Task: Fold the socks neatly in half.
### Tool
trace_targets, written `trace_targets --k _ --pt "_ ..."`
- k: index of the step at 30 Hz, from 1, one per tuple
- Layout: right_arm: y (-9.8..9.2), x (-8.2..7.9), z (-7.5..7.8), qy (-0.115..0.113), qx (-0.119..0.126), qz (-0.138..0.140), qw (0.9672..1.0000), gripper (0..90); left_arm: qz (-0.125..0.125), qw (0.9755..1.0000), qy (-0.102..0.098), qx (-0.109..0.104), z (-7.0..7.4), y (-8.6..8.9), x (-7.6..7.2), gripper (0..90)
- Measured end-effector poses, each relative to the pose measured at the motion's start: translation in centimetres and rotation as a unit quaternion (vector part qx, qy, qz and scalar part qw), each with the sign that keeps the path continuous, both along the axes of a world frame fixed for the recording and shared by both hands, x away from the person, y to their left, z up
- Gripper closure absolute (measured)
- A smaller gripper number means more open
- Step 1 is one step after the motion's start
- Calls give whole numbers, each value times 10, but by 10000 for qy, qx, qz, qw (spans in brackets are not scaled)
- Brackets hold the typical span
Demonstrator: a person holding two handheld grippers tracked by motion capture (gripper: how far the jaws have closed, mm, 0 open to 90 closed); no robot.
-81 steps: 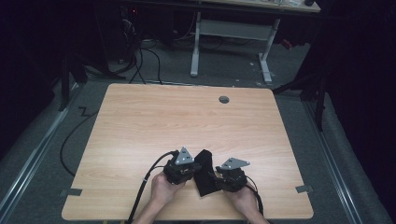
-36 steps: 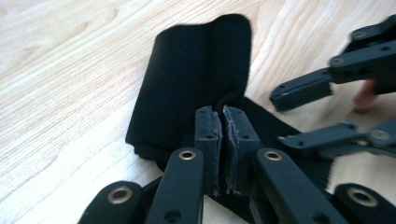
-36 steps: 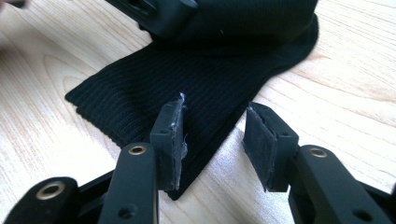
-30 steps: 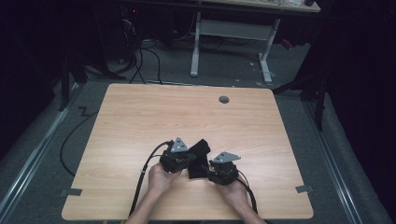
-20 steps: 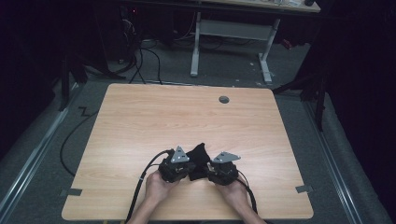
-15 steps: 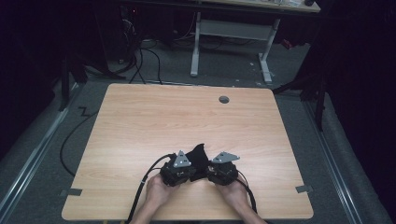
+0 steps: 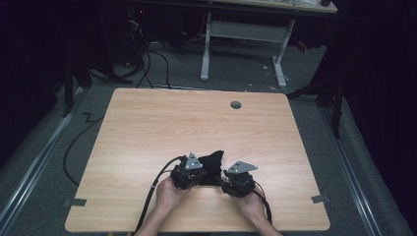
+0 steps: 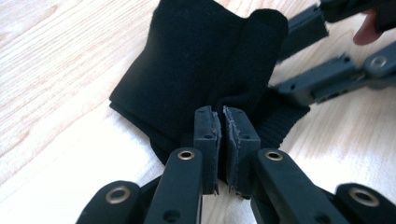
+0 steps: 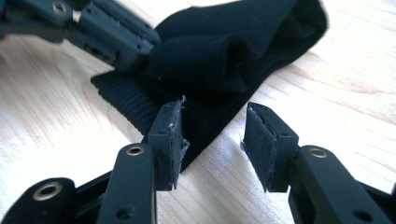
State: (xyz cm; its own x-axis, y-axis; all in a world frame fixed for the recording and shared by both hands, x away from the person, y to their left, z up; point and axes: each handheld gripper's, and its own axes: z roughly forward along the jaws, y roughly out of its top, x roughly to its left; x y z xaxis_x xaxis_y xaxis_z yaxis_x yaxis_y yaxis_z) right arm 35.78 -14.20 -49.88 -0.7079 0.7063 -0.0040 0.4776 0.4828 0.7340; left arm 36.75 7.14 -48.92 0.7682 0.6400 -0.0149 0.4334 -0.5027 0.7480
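Observation:
A black sock point(image 7: 212, 163) lies bunched on the wooden table point(image 7: 196, 123) near its front edge, between the two hand-held grippers. In the left gripper view the sock point(image 8: 201, 70) is folded over. My left gripper point(image 8: 221, 126) has its pads pressed together on a gathered fold of it. My right gripper point(image 9: 215, 135) is open: its left pad rests at the ribbed cuff point(image 9: 126, 102) and its right pad hangs over bare wood. In the high view the left gripper point(image 7: 199, 173) and the right gripper point(image 7: 222, 181) flank the sock.
A round cable hole point(image 7: 236, 104) sits near the table's far edge. Black cables point(image 7: 152, 191) trail from the grippers over the front edge. Beyond the table stand a white desk frame point(image 7: 241, 34) and floor cables. Bare wood spreads to the left, right and far side.
The hands and the sock shifted forward and left, then drew back toward the front edge. The sock is more bunched between the grippers than before.

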Motion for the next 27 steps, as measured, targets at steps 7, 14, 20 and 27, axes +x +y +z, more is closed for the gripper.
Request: trace_targets --k 7,14,20,27 --pt "4 7 -3 95 -30 -87 9999 568 -40 9997 -208 -116 14 4 -12 843" --pt "4 6 -5 45 14 -134 9999 572 -226 9995 -70 227 1 -2 -19 840" --pt "-2 2 -2 -56 91 -59 9999 531 -120 9999 29 -52 4 4 -20 750" --pt "-15 -12 16 -248 127 284 9992 682 160 9985 42 -531 16 14 -20 644"
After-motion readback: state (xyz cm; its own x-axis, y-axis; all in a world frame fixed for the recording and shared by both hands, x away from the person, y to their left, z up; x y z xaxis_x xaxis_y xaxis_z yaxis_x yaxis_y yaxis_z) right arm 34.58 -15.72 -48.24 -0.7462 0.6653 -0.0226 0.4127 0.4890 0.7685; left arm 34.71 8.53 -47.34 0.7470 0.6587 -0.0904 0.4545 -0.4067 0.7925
